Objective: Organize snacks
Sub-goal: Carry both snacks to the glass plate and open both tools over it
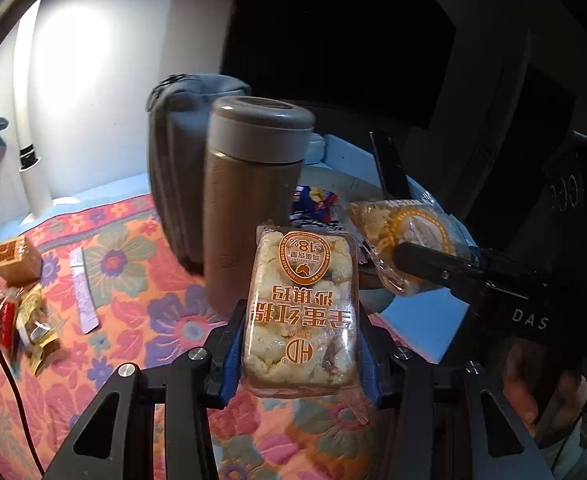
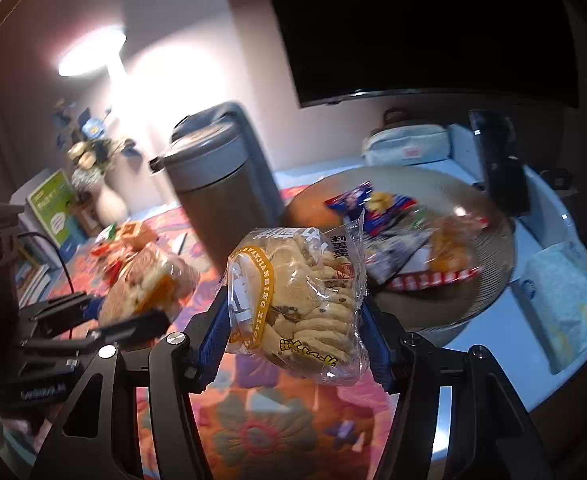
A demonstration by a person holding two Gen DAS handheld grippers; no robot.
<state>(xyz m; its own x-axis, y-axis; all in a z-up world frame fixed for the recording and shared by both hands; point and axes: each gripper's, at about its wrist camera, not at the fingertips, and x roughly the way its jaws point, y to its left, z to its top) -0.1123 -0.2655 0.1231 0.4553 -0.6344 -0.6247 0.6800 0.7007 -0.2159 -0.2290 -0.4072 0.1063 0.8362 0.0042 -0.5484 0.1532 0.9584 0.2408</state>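
Floral tablecloth (image 1: 133, 280) | left gripper (image 1: 299, 344) clamps rice-cake pack (image 1: 301, 312); right gripper (image 2: 293, 320) pinches biscuit pack (image 2: 297, 300) | carrying step; plate (image 2: 489, 280) at two o'clock awaits release

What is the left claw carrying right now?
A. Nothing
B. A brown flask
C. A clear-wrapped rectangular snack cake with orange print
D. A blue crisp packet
C: in the left wrist view the left claw has its blue pads pressed on both sides of the wrapped rectangular snack cake, while the brown flask stands on the floral cloth behind.
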